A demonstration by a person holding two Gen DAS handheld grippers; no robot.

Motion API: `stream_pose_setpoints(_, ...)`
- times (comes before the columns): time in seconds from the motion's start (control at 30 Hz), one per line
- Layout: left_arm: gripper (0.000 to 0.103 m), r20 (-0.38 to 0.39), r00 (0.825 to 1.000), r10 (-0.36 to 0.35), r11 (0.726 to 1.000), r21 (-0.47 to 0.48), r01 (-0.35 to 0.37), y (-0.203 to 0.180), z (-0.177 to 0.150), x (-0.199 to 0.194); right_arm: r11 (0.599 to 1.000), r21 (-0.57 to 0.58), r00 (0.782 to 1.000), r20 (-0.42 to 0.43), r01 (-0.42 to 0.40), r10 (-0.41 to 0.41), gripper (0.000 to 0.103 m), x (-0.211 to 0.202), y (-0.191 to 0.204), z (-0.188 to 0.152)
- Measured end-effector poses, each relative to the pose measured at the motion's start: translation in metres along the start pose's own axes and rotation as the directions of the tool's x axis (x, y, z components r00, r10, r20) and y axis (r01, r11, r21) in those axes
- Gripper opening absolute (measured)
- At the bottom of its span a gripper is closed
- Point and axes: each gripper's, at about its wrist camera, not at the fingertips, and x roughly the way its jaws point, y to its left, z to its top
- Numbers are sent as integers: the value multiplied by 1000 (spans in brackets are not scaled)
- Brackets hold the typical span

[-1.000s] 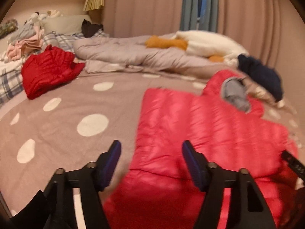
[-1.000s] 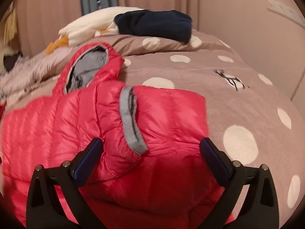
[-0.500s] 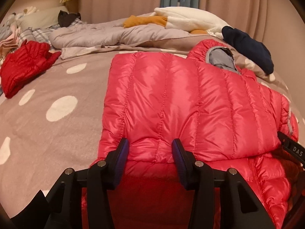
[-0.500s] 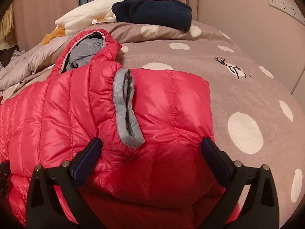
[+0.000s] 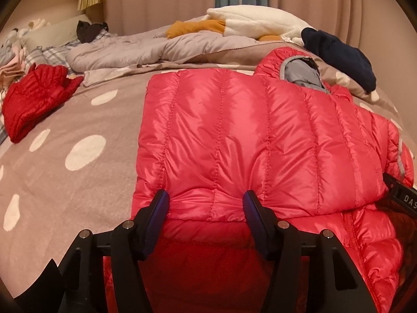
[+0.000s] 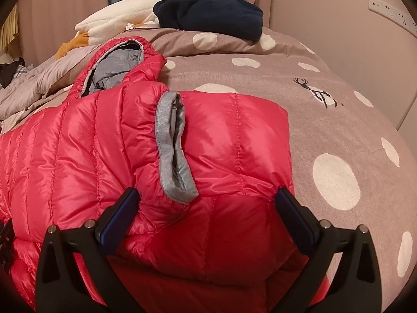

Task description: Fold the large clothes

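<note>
The red puffer jacket (image 5: 247,140) lies folded on the polka-dot bed (image 5: 78,182), its long axis running from the claws toward the hood (image 5: 299,70) at about one o'clock in the left wrist view. The left claw (image 5: 206,208), jaws partway apart and just reopened, straddles the folded edge; whether the pads press it I cannot tell. The right claw (image 6: 206,208) stands wide around the jacket's bulk beside the grey cuff (image 6: 172,151), grip unclear.

jacket (image 5: 247,143) hem: hidden behind hand-held gripper bodies | black strap (image 5: 401,198): cut off right
</note>
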Motion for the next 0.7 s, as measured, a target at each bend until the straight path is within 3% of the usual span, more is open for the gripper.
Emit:
stream_pose_setpoints(0.4,59,1,1000,-4,1000,-7,4,-1,0,-16,1000,4,1000,1,-4,4,103,-1,0,0)
stream_pose_setpoints(0.5,68,-4,999,-35,997,-63,35,7,2,-23,1000,3,1000,2,-3,3,103,-1,0,0)
stream_pose_setpoints(0.63,68,56,998,-24,992,-126,30,18,8,-41,1000,4,1000,2,-4,4,103,-1,0,0)
stream_pose_setpoints(0.7,75,97,995,3,991,-130,10,23,9,-53,1000,6,1000,2,-6,6,103,-1,0,0)
